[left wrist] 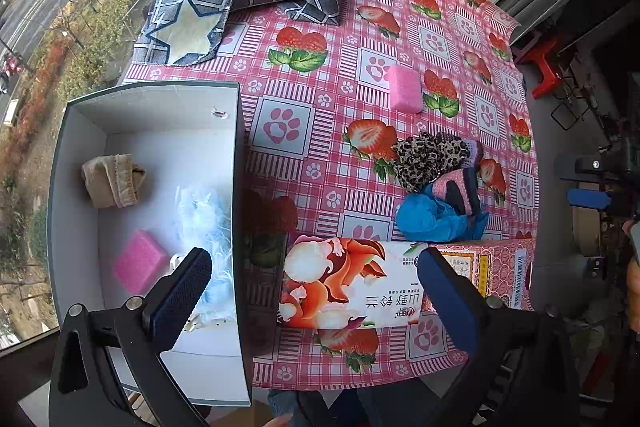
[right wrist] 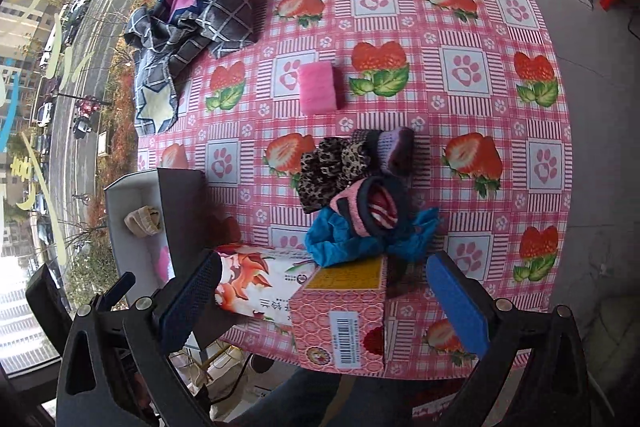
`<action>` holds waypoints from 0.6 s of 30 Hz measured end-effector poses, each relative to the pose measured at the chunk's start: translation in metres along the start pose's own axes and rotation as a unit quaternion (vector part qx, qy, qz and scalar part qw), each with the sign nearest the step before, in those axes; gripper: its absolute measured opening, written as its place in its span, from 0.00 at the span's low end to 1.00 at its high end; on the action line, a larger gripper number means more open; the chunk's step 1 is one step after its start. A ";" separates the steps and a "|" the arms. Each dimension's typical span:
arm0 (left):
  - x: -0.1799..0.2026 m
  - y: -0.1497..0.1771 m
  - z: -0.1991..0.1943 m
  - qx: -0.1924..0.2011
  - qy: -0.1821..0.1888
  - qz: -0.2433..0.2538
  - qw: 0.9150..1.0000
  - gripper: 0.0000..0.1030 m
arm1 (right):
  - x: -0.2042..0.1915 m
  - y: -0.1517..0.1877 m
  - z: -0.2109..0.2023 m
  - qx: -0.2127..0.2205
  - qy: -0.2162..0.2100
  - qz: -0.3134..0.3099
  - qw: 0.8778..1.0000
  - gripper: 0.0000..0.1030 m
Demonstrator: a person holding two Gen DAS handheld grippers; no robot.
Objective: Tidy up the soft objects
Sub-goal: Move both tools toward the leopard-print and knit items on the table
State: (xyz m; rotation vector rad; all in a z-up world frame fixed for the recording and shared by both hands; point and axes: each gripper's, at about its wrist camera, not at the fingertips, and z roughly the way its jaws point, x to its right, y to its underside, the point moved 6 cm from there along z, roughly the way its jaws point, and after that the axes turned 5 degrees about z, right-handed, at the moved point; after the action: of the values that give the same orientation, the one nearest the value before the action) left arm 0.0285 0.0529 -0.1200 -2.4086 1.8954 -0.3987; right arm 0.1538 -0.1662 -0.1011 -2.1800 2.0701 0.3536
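While both grippers, left gripper point(left wrist: 316, 291) and right gripper point(right wrist: 324, 291), are hanging wide open and empty, the pink sponge point(right wrist: 318, 88) at twelve o'clock is looking light, squashy, best pinched across its sides.

The right tool point(right wrist: 324, 301) hangs with its jaws wide apart and nothing between them, over the near edge of the surface point(right wrist: 500, 27), which wears a pink cloth of strawberries and paw prints. Below it, at that edge, stand a pink patterned carton point(right wrist: 340, 327) and, touching it on the left, a floral tissue pack point(right wrist: 256, 283). A blue cloth point(right wrist: 336, 239), a pink-and-navy sock point(right wrist: 372, 207) and a leopard-print cloth point(right wrist: 328, 167) lie heaped together just beyond. A pink sponge point(right wrist: 318, 87) sits mid-surface. A checked quilt point(right wrist: 192, 15) lies at the far left corner. An open white box point(right wrist: 136, 227) at the left edge holds a beige cloth point(right wrist: 143, 221).
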 end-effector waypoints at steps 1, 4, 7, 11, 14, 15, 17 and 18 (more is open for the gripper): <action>0.004 0.001 0.004 -0.006 -0.003 0.003 1.000 1.00 | 0.011 -0.001 0.010 -0.013 0.002 0.008 1.000 1.00; 0.010 0.005 0.012 -0.021 -0.013 0.003 1.000 1.00 | 0.029 -0.004 0.040 -0.048 -0.003 0.021 0.999 1.00; 0.012 0.007 0.019 -0.035 -0.026 -0.003 0.999 1.00 | 0.031 -0.010 0.069 -0.078 -0.016 0.015 0.997 1.00; 0.012 0.006 0.028 -0.051 -0.044 -0.012 0.998 1.00 | 0.024 -0.022 0.103 -0.104 -0.029 -0.003 0.994 1.00; 0.015 0.000 0.034 -0.059 -0.053 -0.016 0.997 1.00 | 0.017 -0.027 0.124 -0.121 -0.035 -0.018 0.992 1.00; 0.016 -0.003 0.036 -0.061 -0.055 -0.016 0.996 1.00 | 0.016 -0.027 0.130 -0.127 -0.034 -0.025 0.991 1.00; 0.020 -0.010 0.042 -0.066 -0.057 -0.015 0.996 1.00 | 0.013 -0.026 0.138 -0.131 -0.029 -0.039 0.990 0.93; 0.023 -0.014 0.045 -0.069 -0.057 -0.014 0.996 1.00 | 0.013 -0.026 0.140 -0.130 -0.026 -0.045 0.990 0.86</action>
State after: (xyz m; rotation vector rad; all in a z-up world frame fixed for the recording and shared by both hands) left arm 0.0572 0.0291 -0.1569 -2.4844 1.9024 -0.1310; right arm 0.1677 -0.1430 -0.2416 -2.3679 1.9878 0.6983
